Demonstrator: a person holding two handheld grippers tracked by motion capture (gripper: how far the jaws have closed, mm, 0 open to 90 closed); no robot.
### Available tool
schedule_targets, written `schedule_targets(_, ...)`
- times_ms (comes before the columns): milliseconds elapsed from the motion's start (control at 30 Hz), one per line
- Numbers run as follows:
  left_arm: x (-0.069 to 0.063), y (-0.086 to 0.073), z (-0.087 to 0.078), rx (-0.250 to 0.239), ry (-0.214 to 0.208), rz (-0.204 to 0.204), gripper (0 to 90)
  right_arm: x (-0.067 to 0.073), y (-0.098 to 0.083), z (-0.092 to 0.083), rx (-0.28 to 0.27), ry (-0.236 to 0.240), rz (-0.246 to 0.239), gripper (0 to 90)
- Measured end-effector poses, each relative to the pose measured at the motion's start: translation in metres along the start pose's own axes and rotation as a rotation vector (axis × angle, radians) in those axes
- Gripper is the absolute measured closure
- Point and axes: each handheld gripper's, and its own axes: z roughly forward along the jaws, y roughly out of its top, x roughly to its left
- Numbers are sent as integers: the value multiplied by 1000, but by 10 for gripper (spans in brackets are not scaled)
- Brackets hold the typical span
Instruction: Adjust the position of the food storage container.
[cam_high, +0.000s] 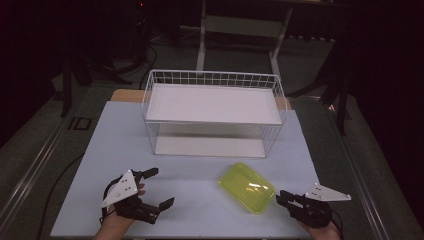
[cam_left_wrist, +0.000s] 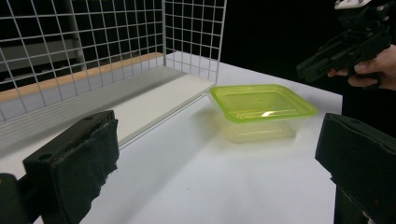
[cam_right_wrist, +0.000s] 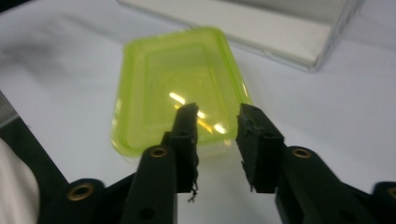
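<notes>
A wire rack (cam_high: 214, 112) is seen beyond both tongs, and nothing is set between them and the green box (cam_high: 247, 187). The left tongs (cam_high: 155, 187) are held wide apart, empty. The right tongs (cam_high: 281, 197) are narrowed to a small gap just beside the box, apparently not touching it.

The room is dim and its surroundings fall to near black, while the pale counter (cam_high: 150, 150) catches soft light from above. Glare streaks the lid of the yellow-green container (cam_right_wrist: 180, 100). In the right gripper view the far edge blurs, and the wire basket (cam_high: 212, 107) casts a faint shadow.
</notes>
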Motion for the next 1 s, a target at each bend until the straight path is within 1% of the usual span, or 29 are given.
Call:
schedule_targets(33,0,0,0,4,0,4,3,0,0,0,0,0,0,735)
schedule_targets(67,0,0,1,15,0,12,3,-2,-3,4,24,0,0,788)
schedule_targets(100,0,0,1,15,0,12,3,-2,-3,4,24,0,0,788)
schedule_targets(133,0,0,0,16,3,16,3,-5,-6,7,57,-1,-2,872)
schedule_targets(167,0,0,0,15,5,16,3,-6,-6,9,66,3,5,897)
schedule_targets(200,-1,0,-1,11,5,10,3,-7,-7,10,79,-1,7,898)
schedule_targets(333,1,0,-2,7,8,5,3,-7,-10,15,117,-2,-23,899)
schedule_targets(400,1,0,-2,7,8,5,3,-7,-11,17,124,5,-22,899)
schedule_targets(467,0,0,-1,11,7,9,3,-6,-12,22,146,5,-15,900)
schedule_targets(500,-1,0,-1,10,3,9,3,-6,-12,26,162,12,-13,900)
schedule_targets(533,-1,0,-1,10,3,9,3,-6,-12,28,169,7,-15,900)
schedule_targets(600,-2,0,0,13,1,13,3,-6,-11,30,171,7,-12,899)
schedule_targets(667,-2,-1,0,16,-1,15,3,-8,-8,36,170,-2,-5,900)
schedule_targets(733,-2,-1,1,18,-2,12,3,-10,-6,41,171,0,4,900)
schedule_targets(767,-2,-1,1,18,-2,12,3,-10,-6,41,171,0,4,900)
schedule_targets(867,-2,-2,2,22,-5,13,3,-15,-4,52,182,-6,15,900)
schedule_targets(900,-2,-2,2,22,-5,13,3,-15,-4,52,182,-6,15,900)
schedule_targets(1000,-3,-1,2,21,-6,14,3,-19,-1,59,190,-12,22,900)
